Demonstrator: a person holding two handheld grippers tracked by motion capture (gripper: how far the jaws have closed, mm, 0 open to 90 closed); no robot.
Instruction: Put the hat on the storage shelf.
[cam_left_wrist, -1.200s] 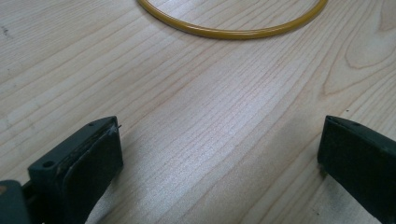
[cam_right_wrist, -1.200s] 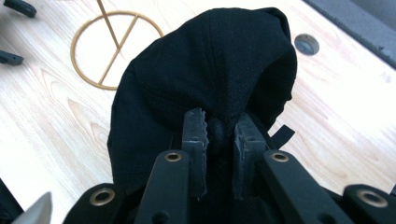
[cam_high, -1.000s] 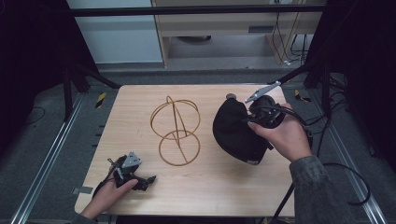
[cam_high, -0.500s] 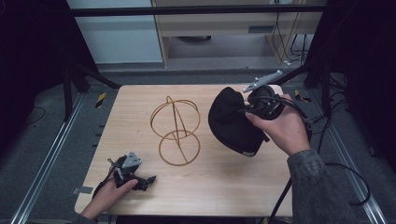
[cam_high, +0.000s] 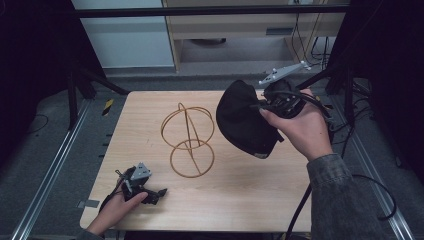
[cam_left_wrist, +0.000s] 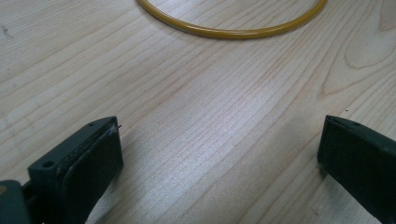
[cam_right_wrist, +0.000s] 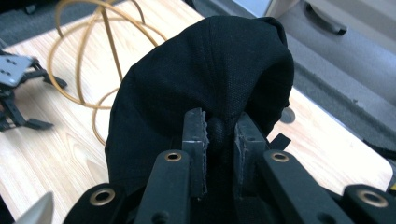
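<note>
A black cap (cam_high: 245, 120) hangs above the right half of the wooden table (cam_high: 240, 195), with my right gripper (cam_high: 267, 106) shut on a fold of its fabric. In the right gripper view the two jaws pinch the cap (cam_right_wrist: 201, 93) at my right gripper (cam_right_wrist: 220, 135). A golden wire stand (cam_high: 188, 140), made of a round base ring and upright hoops, sits at the table's middle, left of the cap. My left gripper (cam_high: 156, 194) rests low at the front left, open, with bare wood between its jaws (cam_left_wrist: 219, 158) and the stand's base ring (cam_left_wrist: 233, 31) just ahead.
Dark metal frame rails run along both sides of the table. Cables trail over the table's right edge and onto the floor. A pale cabinet and shelving stand behind the far edge.
My right gripper has lifted the cap off the table and carried it up and toward the far side. The left gripper has stayed put.
</note>
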